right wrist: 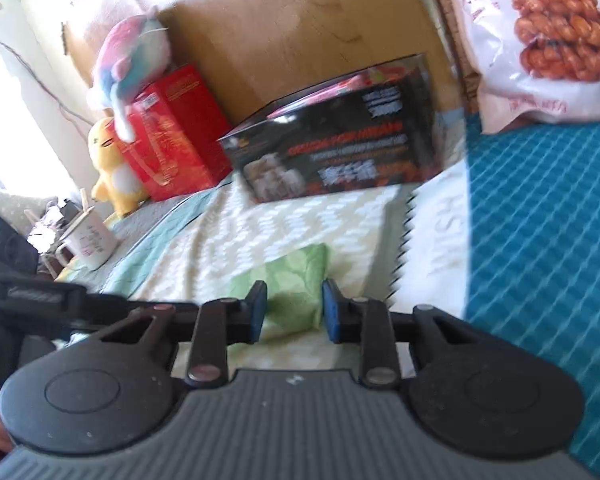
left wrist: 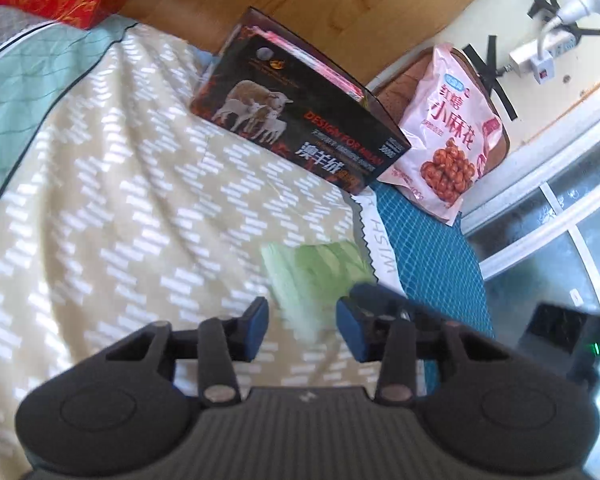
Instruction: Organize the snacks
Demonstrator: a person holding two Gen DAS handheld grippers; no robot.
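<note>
Small green foil snack packet [right wrist: 290,280] lies at twelve o'clock between the right gripper [right wrist: 293,307] fingers, spread, unclenched (left gripper [left wrist: 302,322] equally spread, nearby).

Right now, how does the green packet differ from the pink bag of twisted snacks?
The green packet is plain green and small; the pink bag is larger, with printed characters and a picture of brown twists. The green packet lies flat on the patterned blanket, near both claws; the pink bag leans at the far end by the black box. Both are soft sealed packs, and neither is gripped.
</note>
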